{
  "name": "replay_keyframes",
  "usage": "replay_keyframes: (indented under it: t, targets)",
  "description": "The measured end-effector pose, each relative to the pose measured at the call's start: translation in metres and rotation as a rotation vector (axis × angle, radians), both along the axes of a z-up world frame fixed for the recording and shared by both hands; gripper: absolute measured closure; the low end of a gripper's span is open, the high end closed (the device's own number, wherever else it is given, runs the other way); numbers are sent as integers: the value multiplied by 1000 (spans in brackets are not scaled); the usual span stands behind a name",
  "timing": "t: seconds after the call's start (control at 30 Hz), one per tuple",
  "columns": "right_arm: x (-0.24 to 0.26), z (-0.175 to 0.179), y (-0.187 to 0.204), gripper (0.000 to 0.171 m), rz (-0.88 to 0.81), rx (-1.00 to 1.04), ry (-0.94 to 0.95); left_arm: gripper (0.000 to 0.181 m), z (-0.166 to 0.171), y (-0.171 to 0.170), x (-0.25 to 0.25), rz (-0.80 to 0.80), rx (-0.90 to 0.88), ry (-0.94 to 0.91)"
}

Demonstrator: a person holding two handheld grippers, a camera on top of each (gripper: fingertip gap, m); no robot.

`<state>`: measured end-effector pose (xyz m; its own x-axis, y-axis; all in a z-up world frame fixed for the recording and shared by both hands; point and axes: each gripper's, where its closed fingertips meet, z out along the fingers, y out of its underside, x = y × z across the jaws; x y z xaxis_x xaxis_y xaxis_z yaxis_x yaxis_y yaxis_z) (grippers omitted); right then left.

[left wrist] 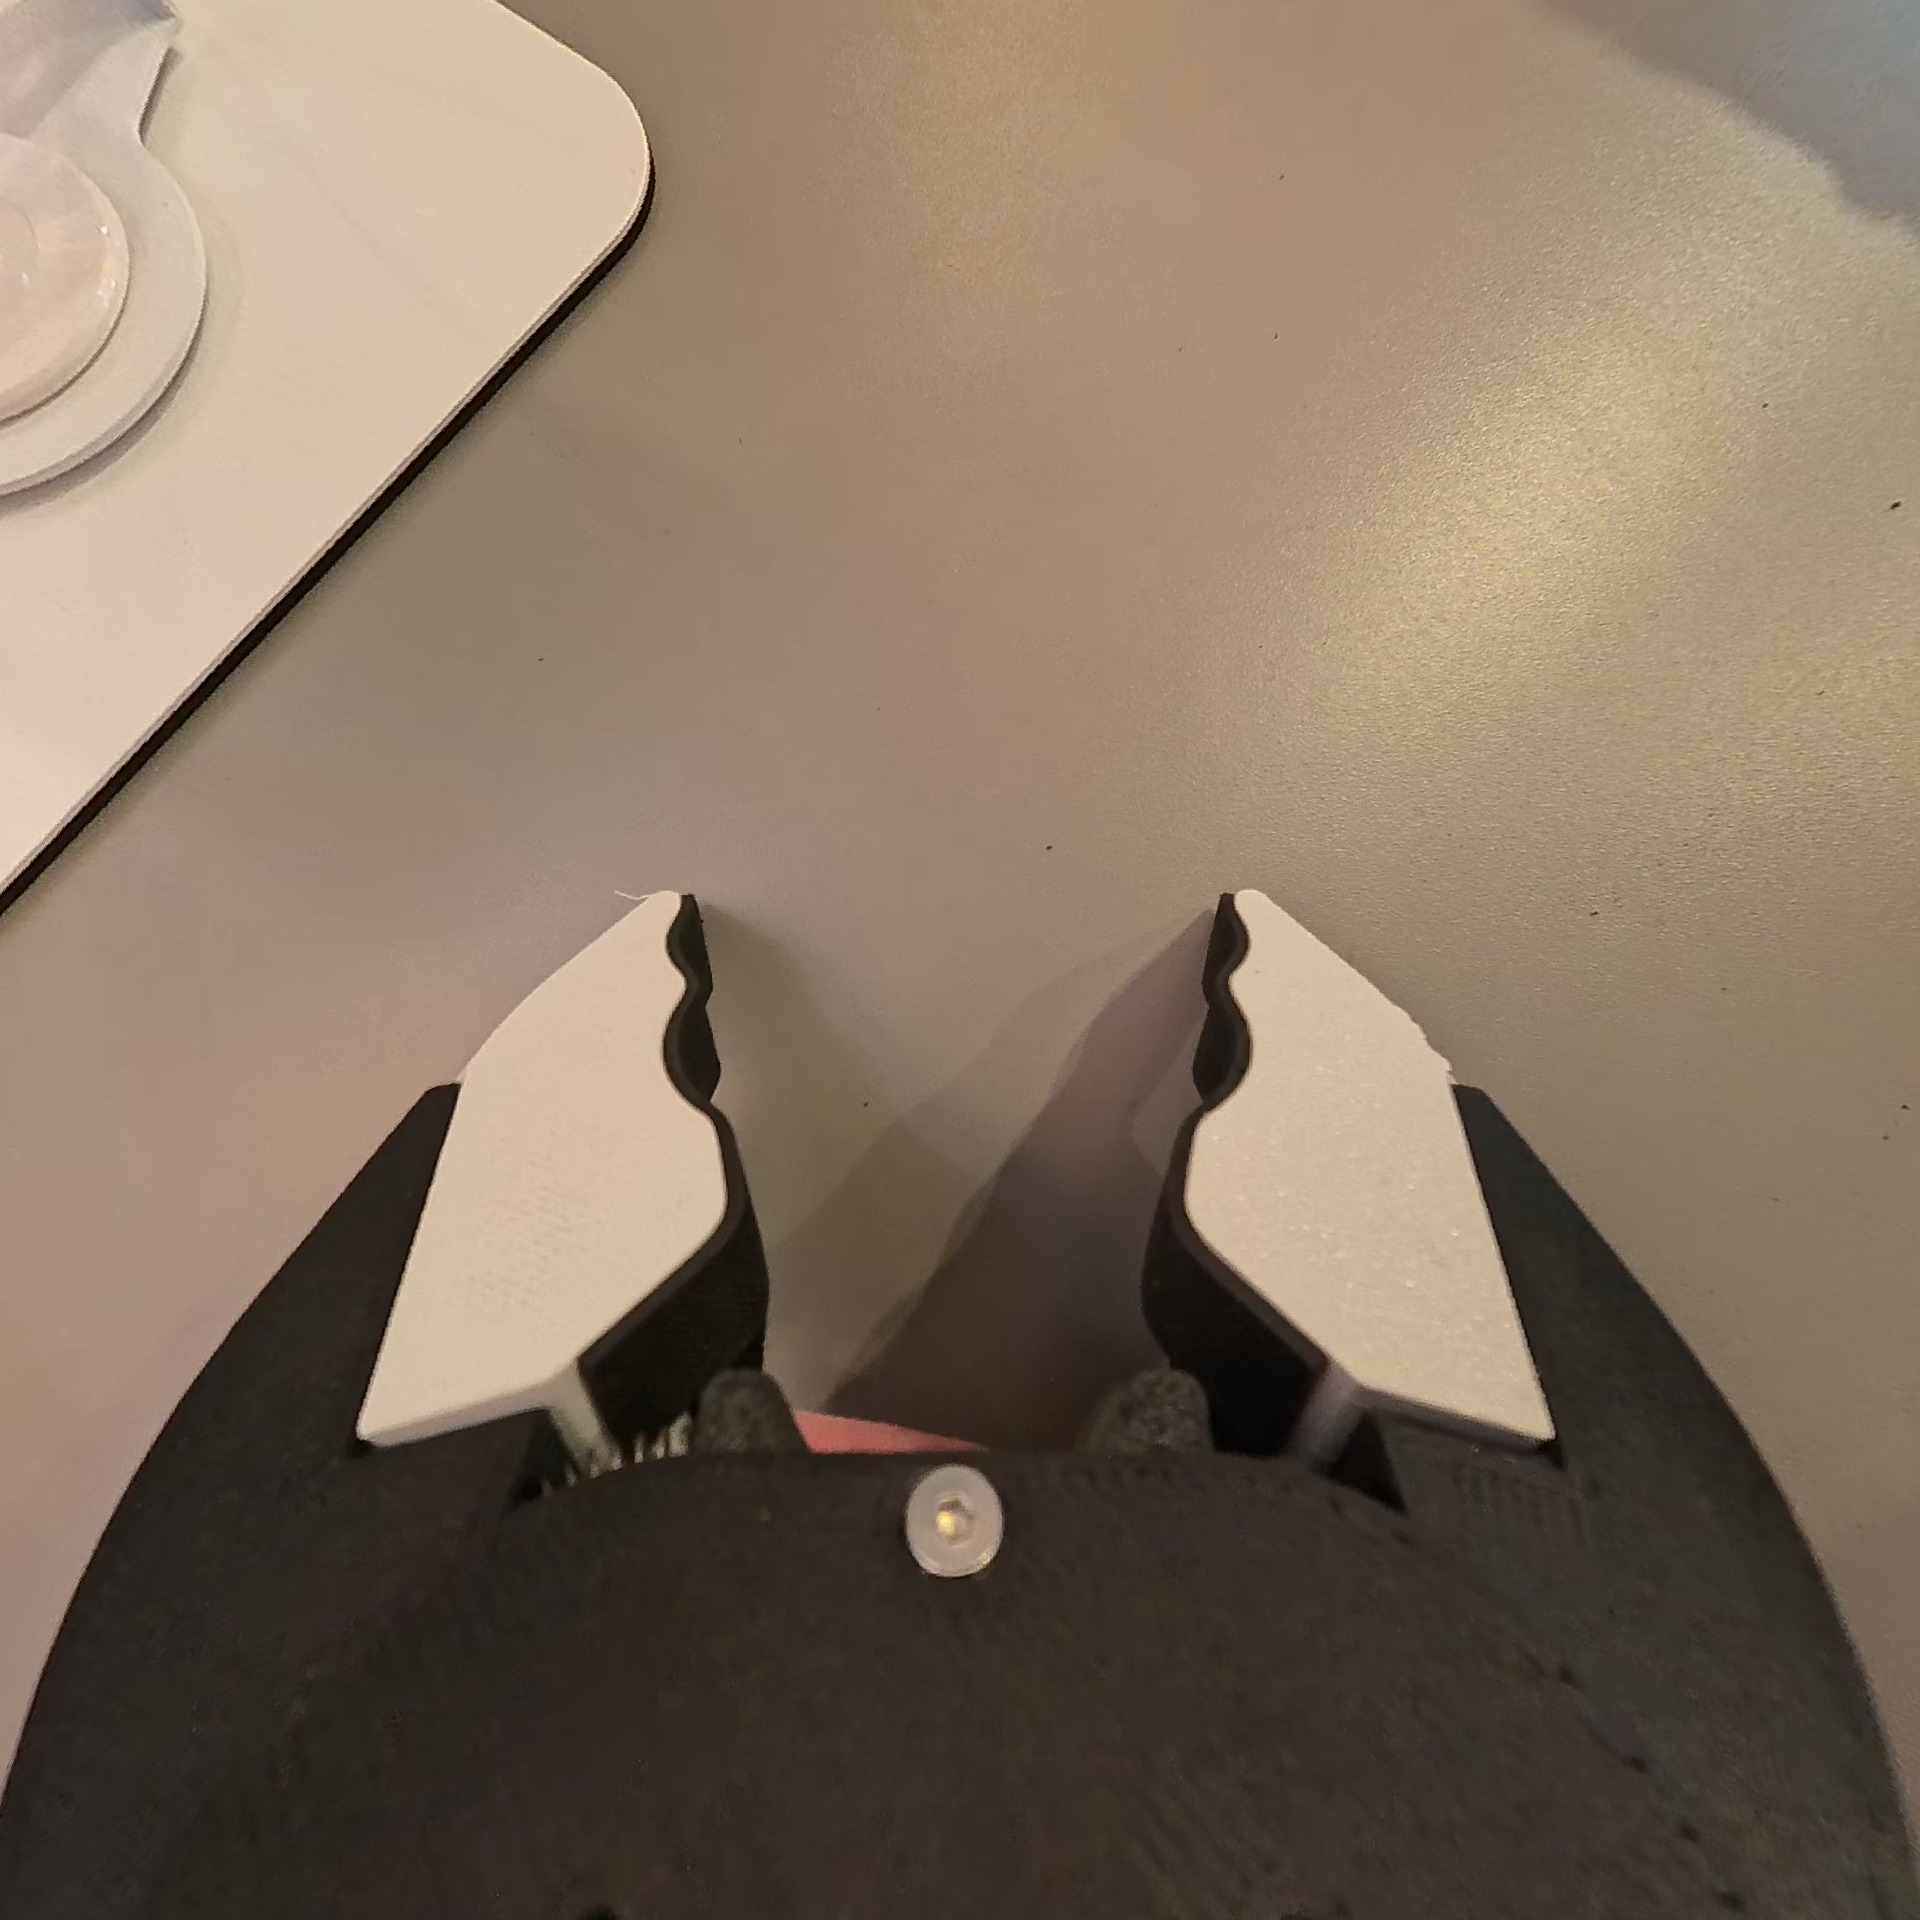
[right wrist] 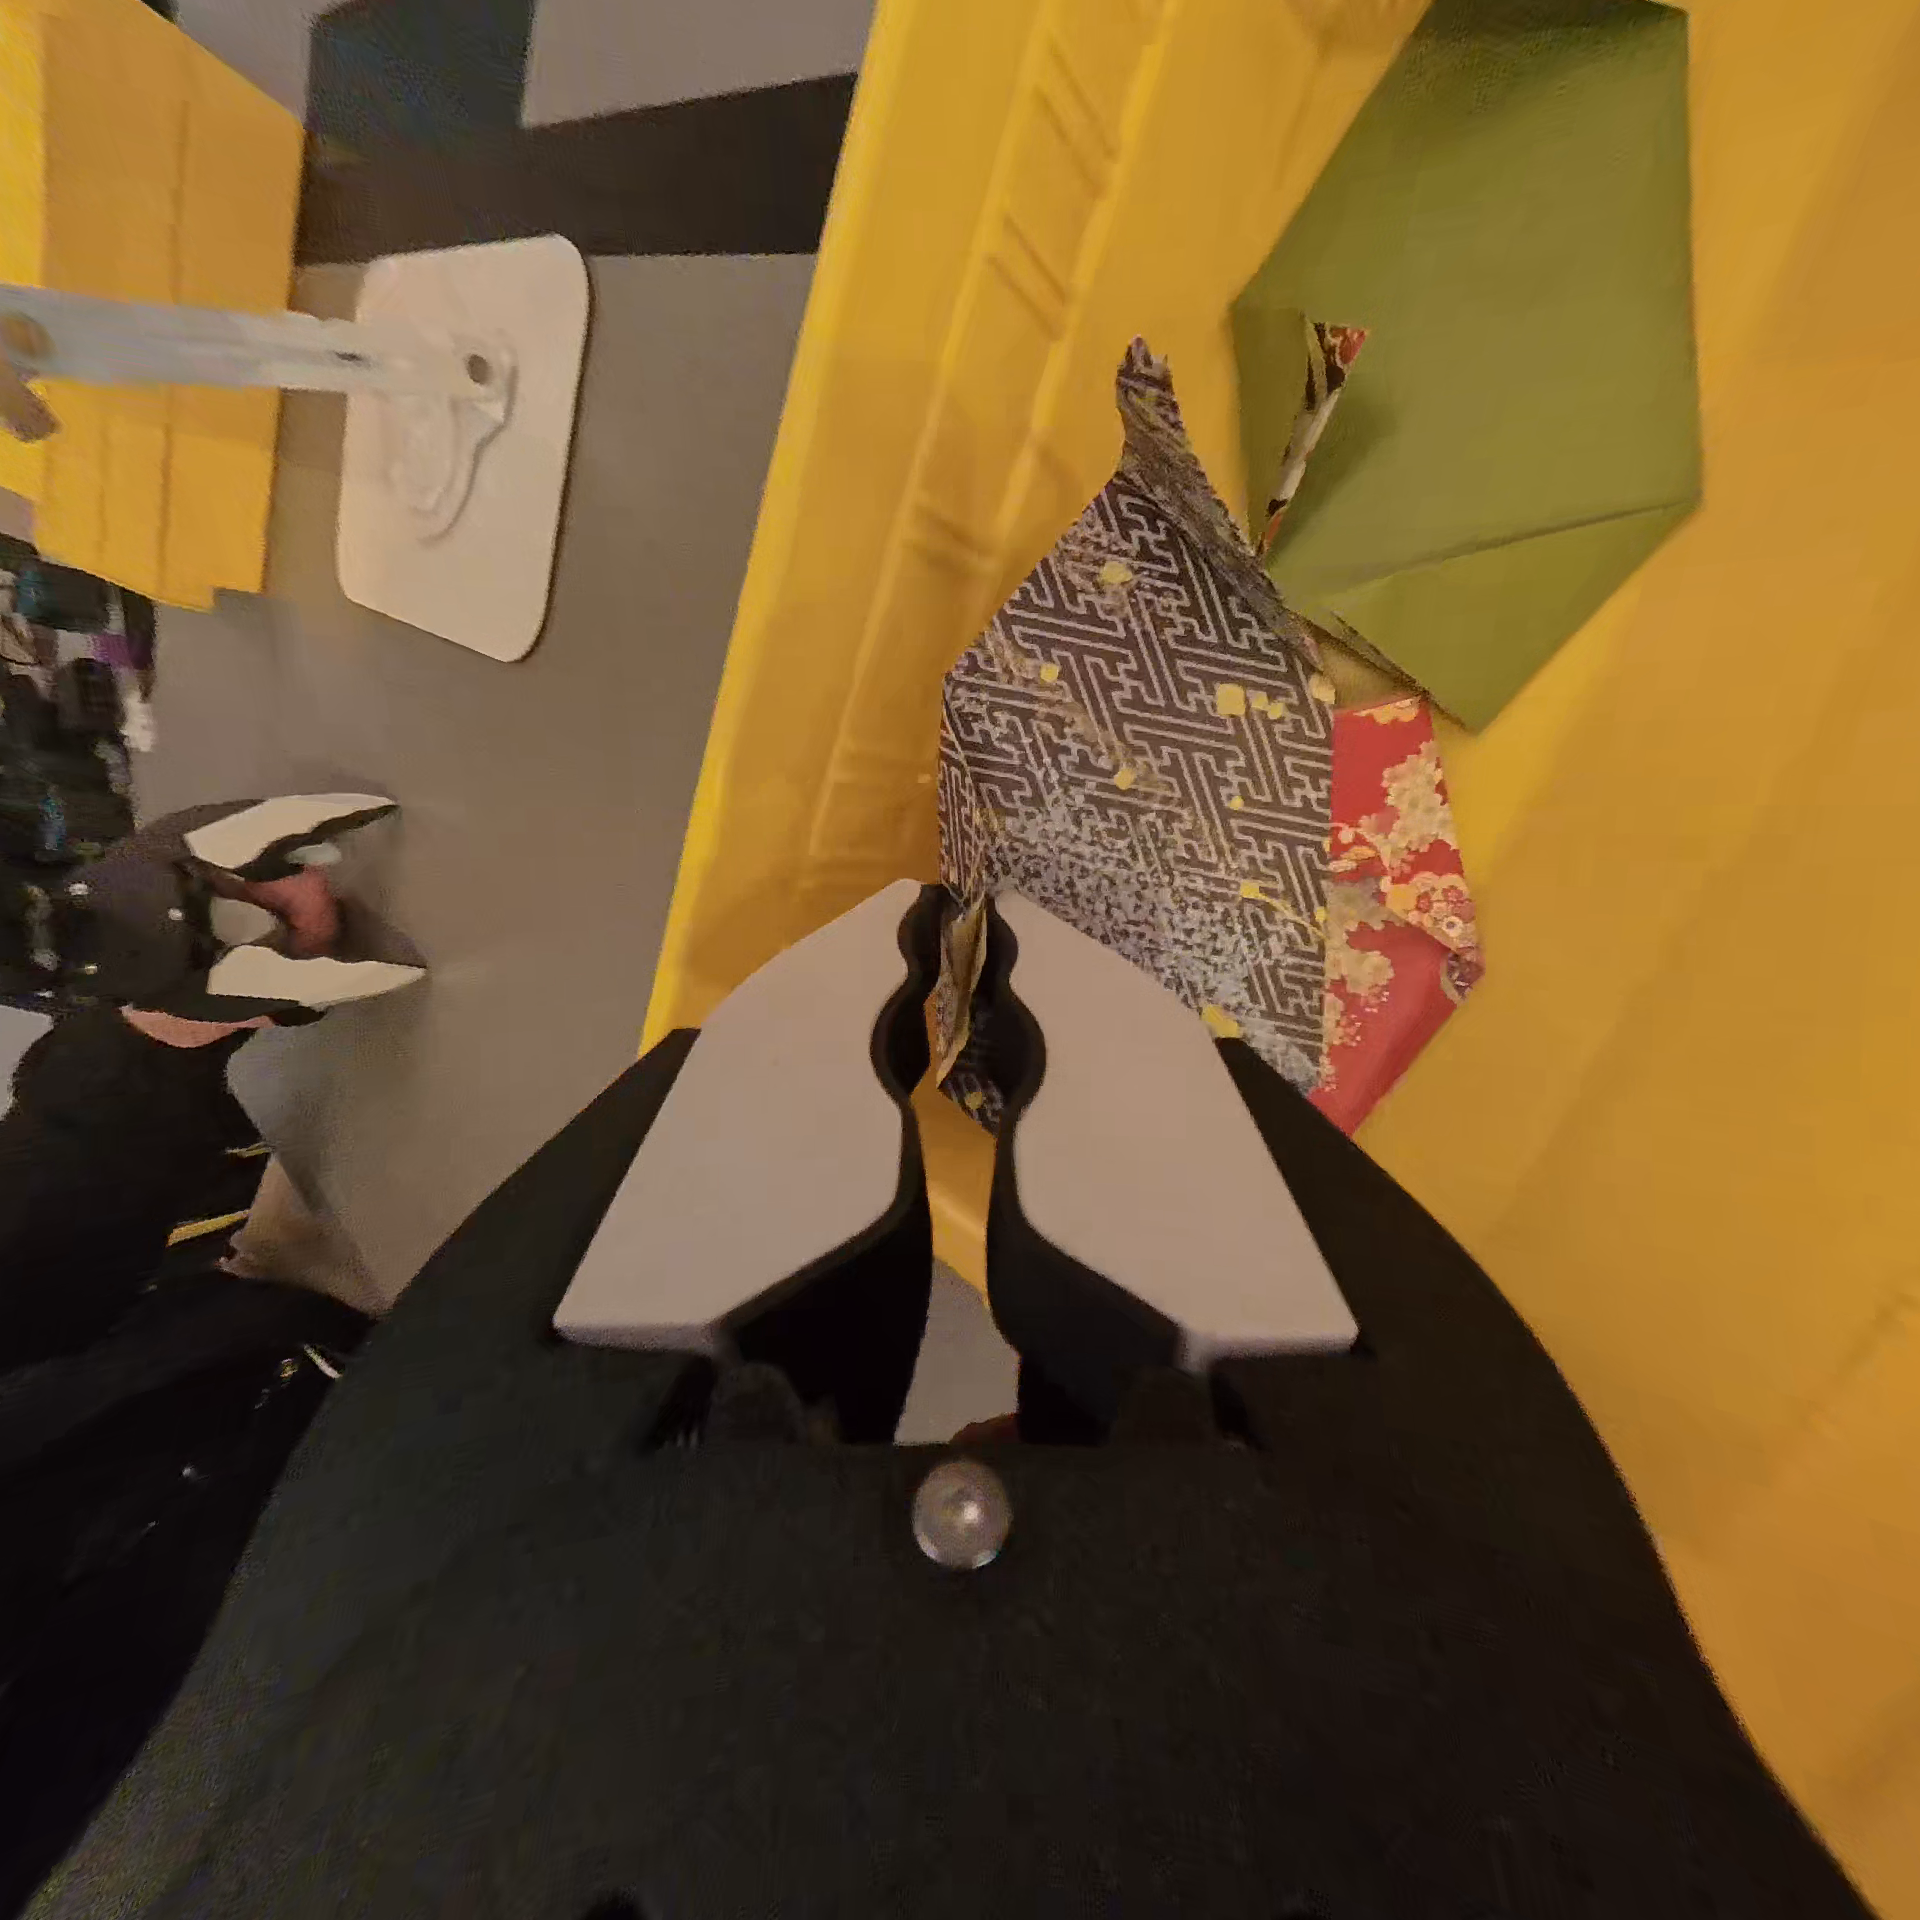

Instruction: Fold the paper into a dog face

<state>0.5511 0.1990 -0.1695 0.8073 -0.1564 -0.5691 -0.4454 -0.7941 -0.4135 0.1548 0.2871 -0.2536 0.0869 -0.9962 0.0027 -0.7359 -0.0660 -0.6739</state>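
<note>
A data-collection workbench: plain grey table (left wrist: 1039, 520), yellow plastic bins (right wrist: 1662, 1143), white mounting plate (right wrist: 457, 447).

I see warm, dim indoor light in both views. On the grey surface (left wrist: 1039, 520) in my left wrist view a soft yellowish sheen spreads toward the right edge, and the left hand-held gripper (left wrist: 956, 914) throws a faint, layered shadow between its fingers. That picture is sharp in the middle and softer at its corners, where the white board (left wrist: 343, 343) bends with the wide lens. My right wrist view is blurrier: the yellow bin (right wrist: 935, 416) and the white board (right wrist: 457, 447) smear near the frame edges, straight lines bow, and the patterned paper (right wrist: 1132, 769) stays fairly crisp at the centre.
</note>
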Motion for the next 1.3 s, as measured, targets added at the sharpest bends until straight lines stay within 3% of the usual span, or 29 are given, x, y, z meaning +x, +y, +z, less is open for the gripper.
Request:
replay_keyframes:
  t: [0.23,0.47,0.6,0.8,0.97,1.03,1.23,1.3]
  targets:
    - [-1,25,-18,166,-49,110,57,91,0,0,0,0,0,0]
    - [-10,-12,-16,165,-96,36,94,91,0,0,0,0,0,0]
    - [-4,-18,-5,166,-121,45,14,91,0,0,0,0,1,0]
    - [6,-23,-2,167,-7,-30,-116,91,0,0,0,0,0,0]
    - [-6,-56,-13,165,27,-137,-10,91,0,0,0,0,1,0]
    - [-16,-56,-14,161,74,-126,23,91,0,0,0,0,1,0]
    - [-15,-7,-13,125,90,25,14,91,0,0,0,0,1,0]
    - [-8,5,-20,123,82,23,-26,91,0,0,0,0,1,0]
